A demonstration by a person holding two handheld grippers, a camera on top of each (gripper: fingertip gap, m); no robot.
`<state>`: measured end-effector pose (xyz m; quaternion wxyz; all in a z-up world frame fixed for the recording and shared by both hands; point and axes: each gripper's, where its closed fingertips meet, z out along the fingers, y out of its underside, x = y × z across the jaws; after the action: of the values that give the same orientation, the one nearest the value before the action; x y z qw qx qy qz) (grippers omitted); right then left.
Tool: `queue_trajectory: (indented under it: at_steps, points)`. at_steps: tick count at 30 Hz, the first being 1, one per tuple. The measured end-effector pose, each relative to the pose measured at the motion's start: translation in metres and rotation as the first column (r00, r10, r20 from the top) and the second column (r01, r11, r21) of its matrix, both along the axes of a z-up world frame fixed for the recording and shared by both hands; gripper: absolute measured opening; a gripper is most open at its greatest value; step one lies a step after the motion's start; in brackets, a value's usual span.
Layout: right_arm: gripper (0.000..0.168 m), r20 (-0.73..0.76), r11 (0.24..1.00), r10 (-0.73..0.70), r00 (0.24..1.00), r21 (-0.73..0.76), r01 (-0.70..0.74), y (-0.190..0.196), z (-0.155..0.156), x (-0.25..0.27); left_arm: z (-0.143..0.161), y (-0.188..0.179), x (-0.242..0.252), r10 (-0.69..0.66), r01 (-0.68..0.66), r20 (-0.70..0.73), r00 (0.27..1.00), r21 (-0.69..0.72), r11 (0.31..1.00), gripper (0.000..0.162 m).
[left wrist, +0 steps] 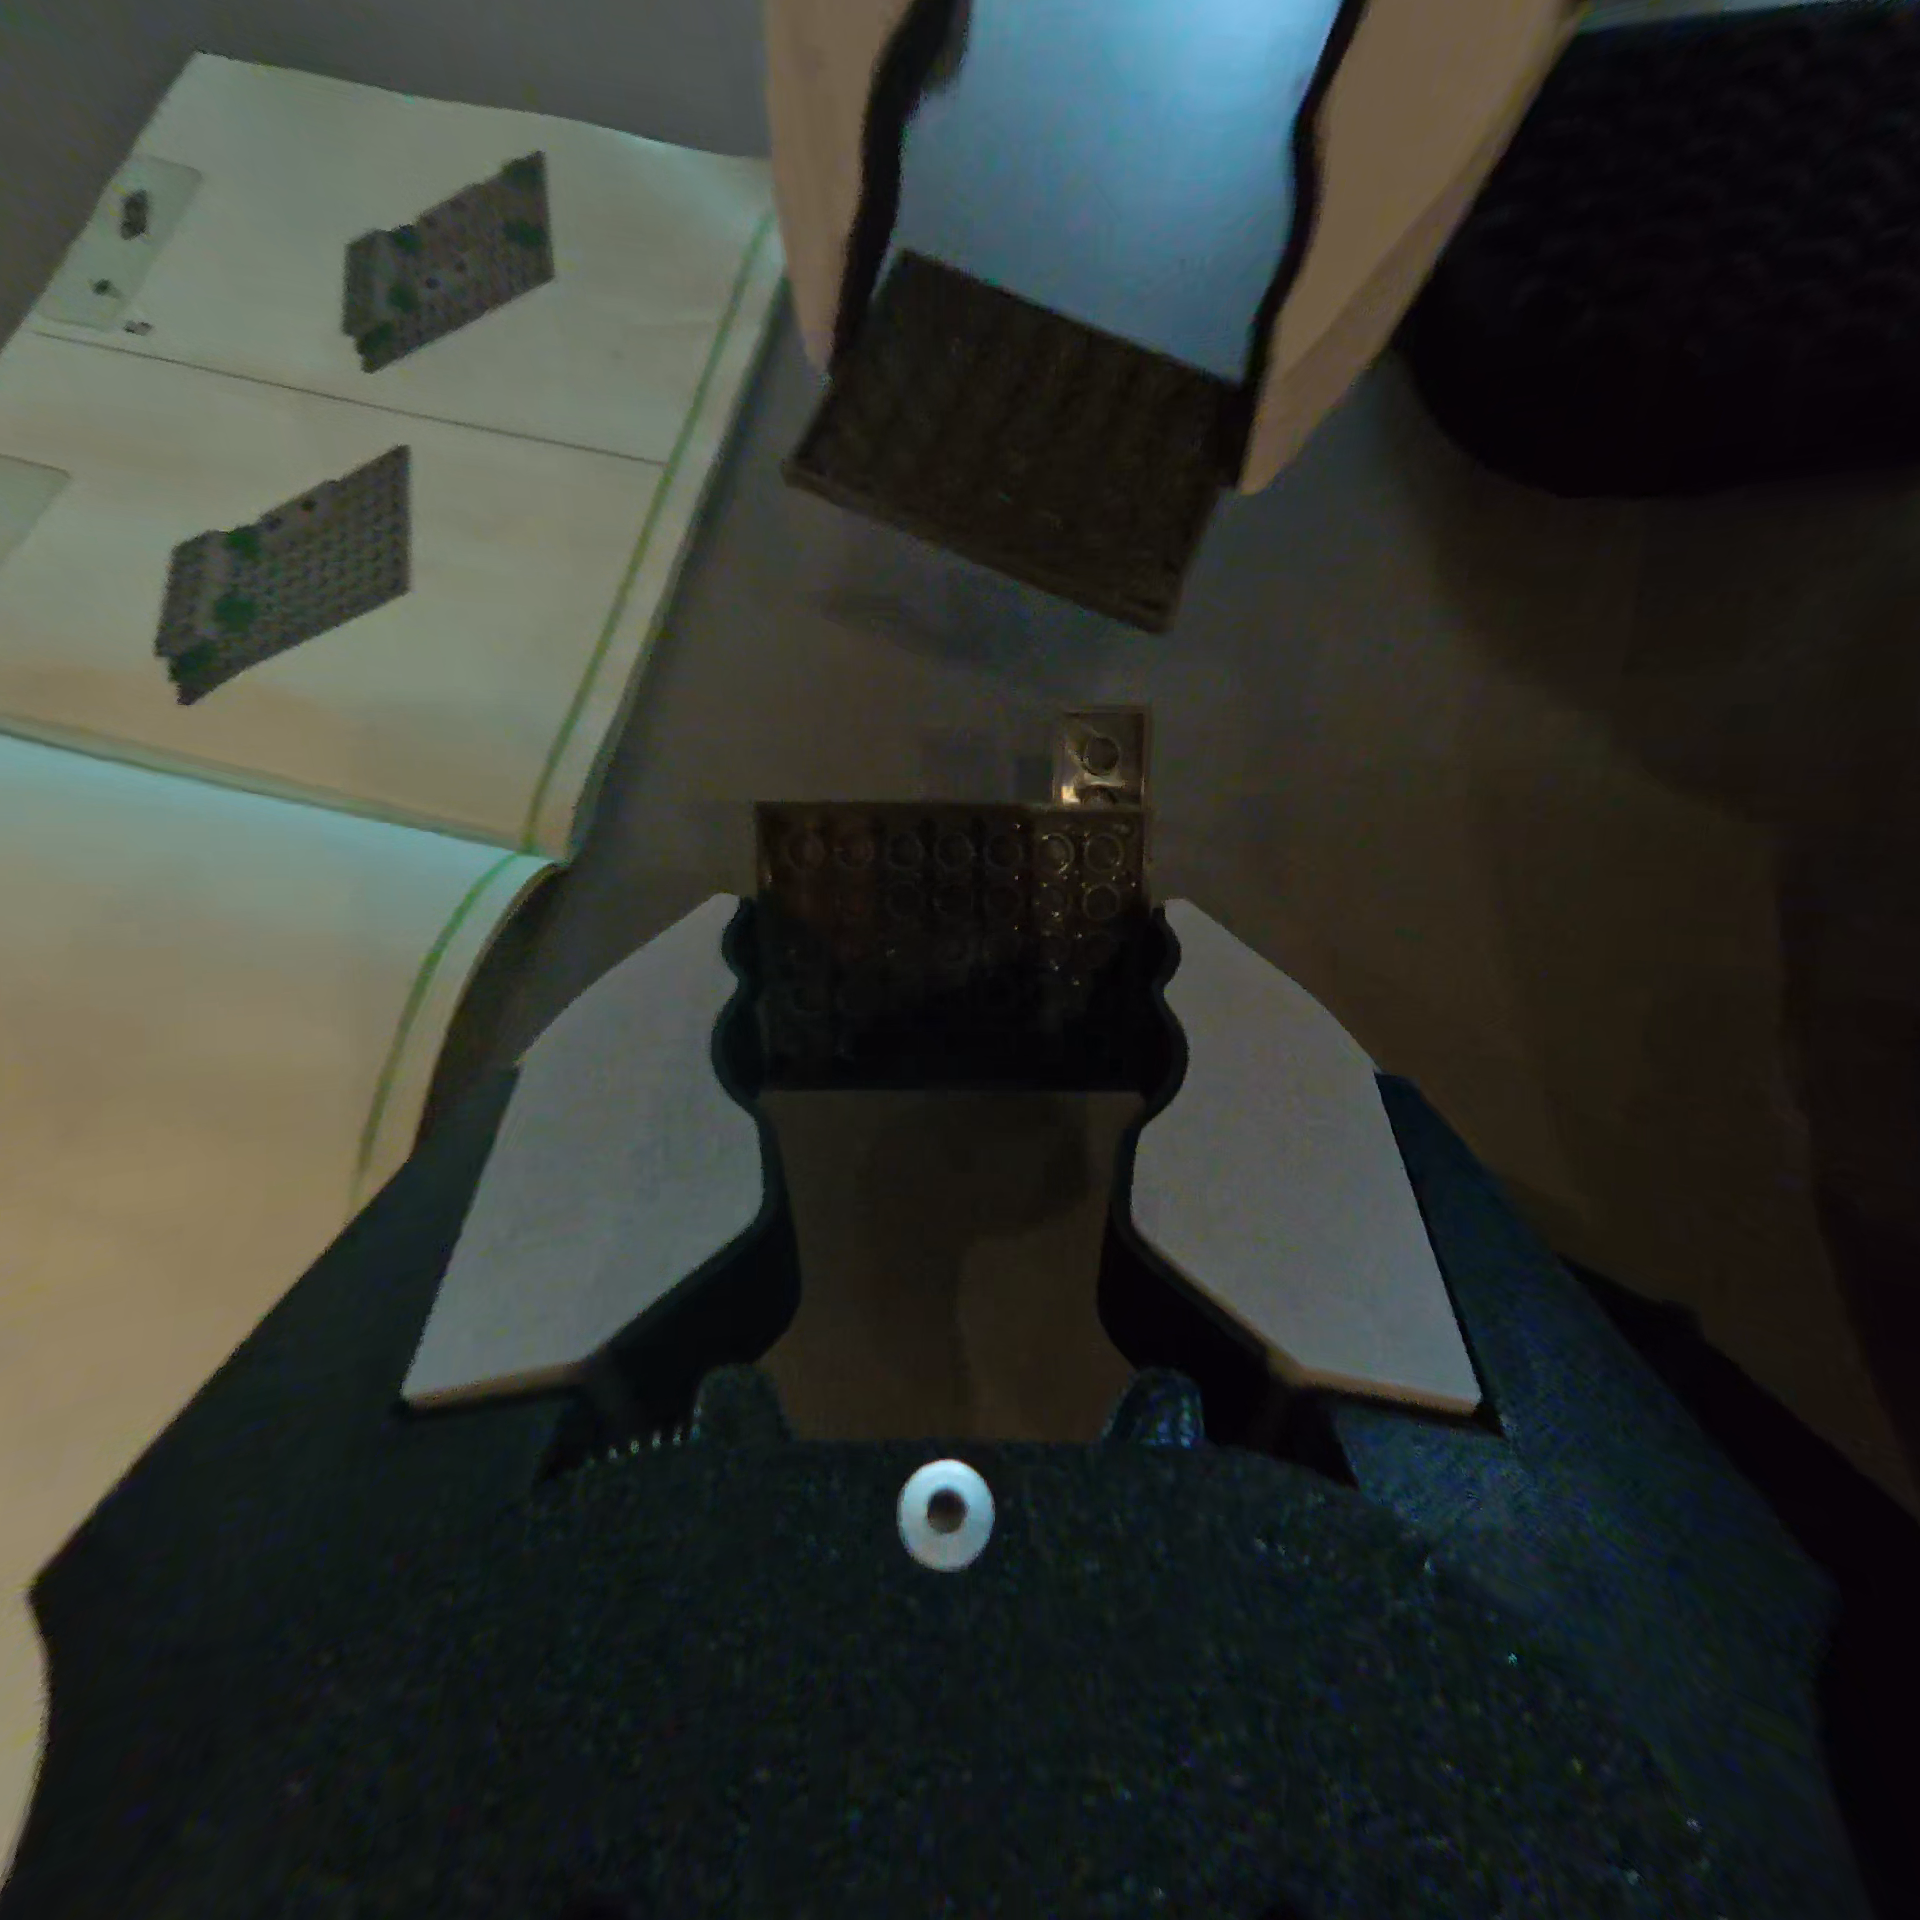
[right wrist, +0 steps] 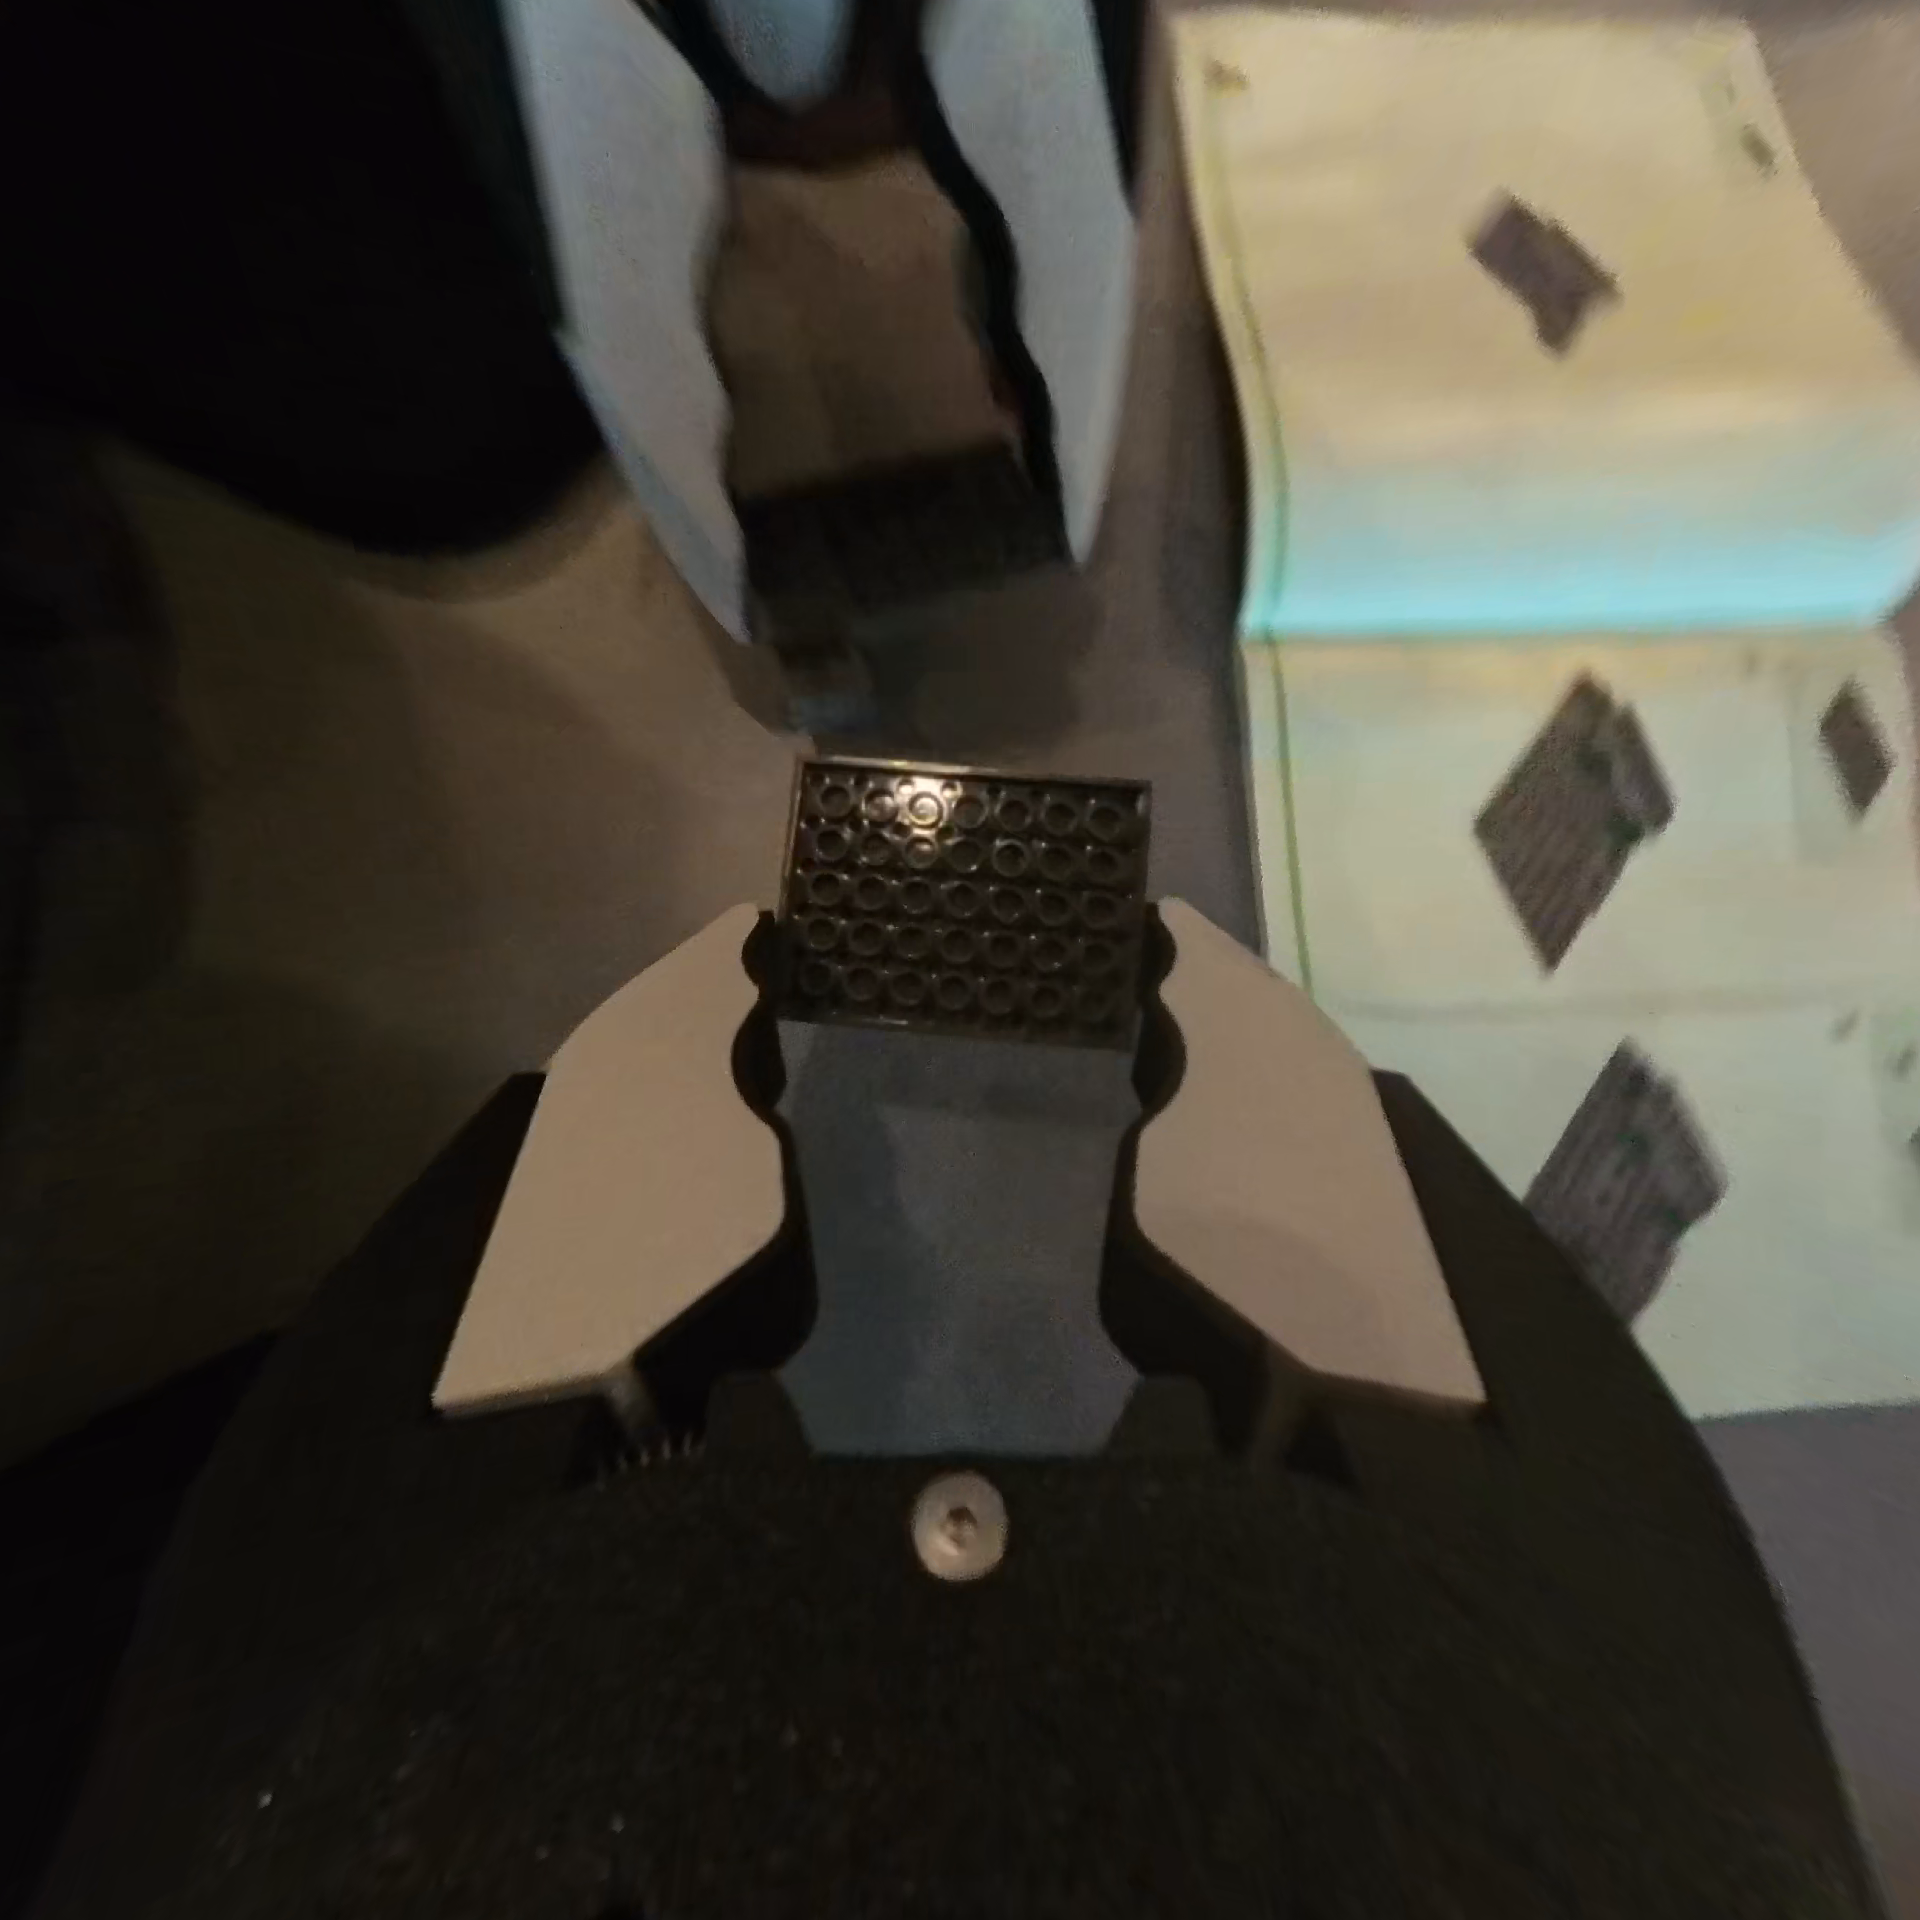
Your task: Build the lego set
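Observation:
In the left wrist view, my left gripper [left wrist: 951, 935] is shut on a dark studded plate [left wrist: 935, 862], gripping it by its two side edges. A small lighter brick [left wrist: 1101, 753] sits at the plate's far right corner. My right gripper [left wrist: 1039, 416] faces it from above and holds a second dark plate [left wrist: 997, 457], tilted and a short way apart. In the right wrist view, my right gripper [right wrist: 958, 920] is shut on that dark studded plate [right wrist: 966, 831]. The left gripper [right wrist: 904, 582] shows blurred beyond it with its dark plate [right wrist: 894, 540].
An open instruction booklet [left wrist: 312, 468] with pictures of dark plates lies on the grey table [left wrist: 1455, 831], left of the grippers; in the right wrist view the booklet [right wrist: 1558, 623] is on the right. A dark shape [left wrist: 1683, 260] fills the top right corner. About 8 cm separates my left fingertips from my right.

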<state>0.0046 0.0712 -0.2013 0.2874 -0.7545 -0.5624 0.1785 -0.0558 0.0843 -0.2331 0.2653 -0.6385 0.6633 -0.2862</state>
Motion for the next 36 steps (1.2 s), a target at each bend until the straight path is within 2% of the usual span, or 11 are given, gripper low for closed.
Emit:
queue_trajectory:
  at_steps: [4, 11, 23, 36]
  points:
    - [0.066, 0.118, 0.995, 0.101, 0.988, 0.002, -0.102, -0.004, 0.013, -0.022, -0.001, -0.009, 0.007, -0.027, 0.027, -0.007, 1.000, 0.010, 1.000, 0.071]
    - [0.066, 0.274, 0.979, 0.204, 0.940, -0.039, -0.202, -0.004, 0.005, -0.038, 0.012, -0.016, 0.009, -0.028, 0.027, 0.044, 0.999, 0.027, 0.999, 0.071]
    - [0.067, 0.284, 0.969, 0.248, 0.926, -0.061, -0.240, -0.012, 0.016, -0.043, 0.025, -0.025, 0.005, -0.040, 0.037, 0.140, 0.989, 0.020, 0.999, 0.070]
    - [0.069, 0.253, 0.968, 0.252, 0.934, -0.082, -0.239, -0.012, 0.036, -0.048, 0.052, -0.027, 0.012, -0.050, 0.027, 0.278, 0.959, 0.085, 0.996, 0.070]
